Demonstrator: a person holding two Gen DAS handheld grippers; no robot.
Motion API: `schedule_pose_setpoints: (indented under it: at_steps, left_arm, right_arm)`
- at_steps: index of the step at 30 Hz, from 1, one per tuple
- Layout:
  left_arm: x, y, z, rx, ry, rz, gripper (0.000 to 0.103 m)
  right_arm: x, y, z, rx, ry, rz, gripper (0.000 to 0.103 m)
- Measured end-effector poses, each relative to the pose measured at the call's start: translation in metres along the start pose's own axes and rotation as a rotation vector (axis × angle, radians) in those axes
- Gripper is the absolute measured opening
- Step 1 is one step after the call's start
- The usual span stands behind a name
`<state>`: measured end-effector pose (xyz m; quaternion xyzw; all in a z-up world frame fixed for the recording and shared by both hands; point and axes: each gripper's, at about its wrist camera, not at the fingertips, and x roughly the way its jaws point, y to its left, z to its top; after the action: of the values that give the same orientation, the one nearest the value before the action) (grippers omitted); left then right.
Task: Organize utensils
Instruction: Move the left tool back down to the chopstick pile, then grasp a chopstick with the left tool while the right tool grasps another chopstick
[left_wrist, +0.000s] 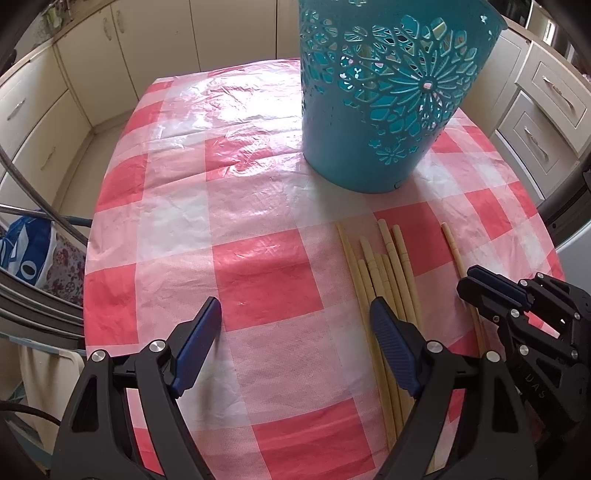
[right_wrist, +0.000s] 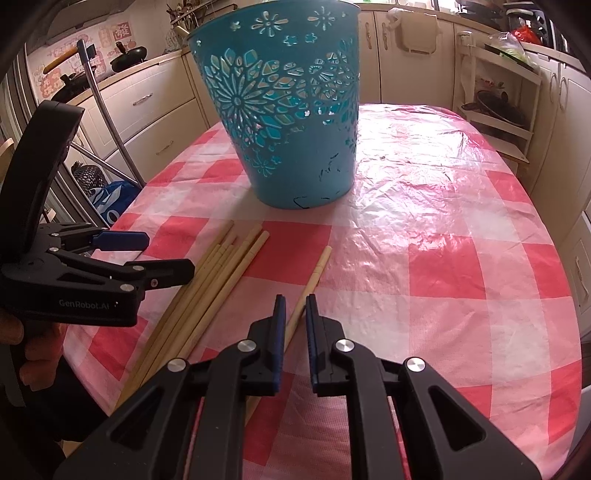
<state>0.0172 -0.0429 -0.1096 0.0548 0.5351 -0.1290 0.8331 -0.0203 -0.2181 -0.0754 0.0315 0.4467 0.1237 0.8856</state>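
Observation:
A tall teal openwork basket (left_wrist: 380, 99) (right_wrist: 291, 110) stands upright at the middle of the table with the red-and-white checked cloth (left_wrist: 258, 273) (right_wrist: 443, 258). In front of it lies a bundle of several pale wooden chopsticks (left_wrist: 388, 269) (right_wrist: 221, 269). One single chopstick (left_wrist: 451, 242) (right_wrist: 316, 271) lies apart to their right. My left gripper (left_wrist: 294, 308) (right_wrist: 166, 254) is open over bare cloth, its right finger above the bundle. My right gripper (right_wrist: 295, 308) (left_wrist: 487, 286) is shut, empty, just over the single chopstick, which runs under its left finger.
Cream cabinets and drawers (left_wrist: 40, 122) (right_wrist: 147, 107) surround the table. A metal chair frame (right_wrist: 107, 122) and a blue bag (left_wrist: 26, 251) (right_wrist: 110, 199) sit off the left edge. An open shelf (right_wrist: 498, 107) stands far right. A hand (right_wrist: 33, 350) holds the left gripper.

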Motion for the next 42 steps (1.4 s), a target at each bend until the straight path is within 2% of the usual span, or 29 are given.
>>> schedule_pose_setpoints:
  at_steps: [8, 11, 13, 16, 19, 22, 23, 24, 26, 30, 36, 39, 41, 42]
  left_arm:
    - [0.0, -0.004, 0.001, 0.025, 0.007, 0.018, 0.078]
    - [0.001, -0.004, 0.0, 0.043, 0.017, 0.045, 0.074]
    - [0.001, -0.006, -0.001, 0.049, 0.015, 0.05, 0.074]
    - [0.0, -0.007, 0.0, 0.056, 0.011, 0.048, 0.068]
    - [-0.001, -0.011, 0.001, 0.072, 0.004, 0.039, 0.056]
    - [-0.003, -0.017, 0.003, 0.094, -0.001, 0.016, 0.031]
    - [-0.004, -0.018, 0.004, 0.098, 0.002, -0.001, 0.015]
    - [-0.004, -0.018, 0.005, 0.092, 0.008, -0.015, 0.009]
    - [-0.003, -0.012, 0.007, 0.056, 0.023, -0.06, 0.006]
    - [-0.004, -0.006, 0.005, 0.025, 0.04, -0.06, 0.006]
    - [-0.004, -0.011, 0.004, 0.087, 0.049, -0.029, 0.005]
    - [-0.011, -0.011, 0.007, 0.101, 0.056, -0.109, 0.005]
    - [-0.028, -0.005, 0.013, 0.116, 0.022, -0.201, 0.005]
    - [-0.045, -0.003, 0.018, 0.146, -0.026, -0.25, 0.005]
  right_arm:
    - [0.0, -0.002, 0.0, 0.009, -0.006, 0.011, 0.011]
    - [0.0, -0.002, 0.0, 0.012, -0.007, 0.014, 0.011]
    - [0.0, -0.002, 0.0, 0.014, -0.007, 0.015, 0.012]
    - [0.0, -0.003, 0.001, 0.016, -0.006, 0.014, 0.011]
    - [0.001, -0.003, 0.002, 0.02, -0.005, 0.012, 0.012]
    - [0.002, -0.001, 0.003, 0.01, -0.004, 0.006, 0.012]
    - [0.003, 0.0, 0.004, -0.003, -0.001, 0.004, 0.012]
    - [0.003, 0.002, 0.005, -0.017, 0.005, 0.005, 0.012]
    - [0.004, 0.004, 0.006, -0.044, 0.018, 0.003, 0.012]
    - [0.006, 0.004, 0.011, -0.045, 0.06, 0.001, 0.012]
    - [0.011, 0.019, 0.017, -0.152, 0.13, -0.063, 0.011]
    - [0.01, 0.012, 0.018, -0.144, 0.149, -0.066, 0.007]
    - [0.007, 0.002, 0.016, -0.105, 0.138, -0.052, 0.006]
    - [0.005, -0.003, 0.014, -0.081, 0.128, -0.033, 0.006]
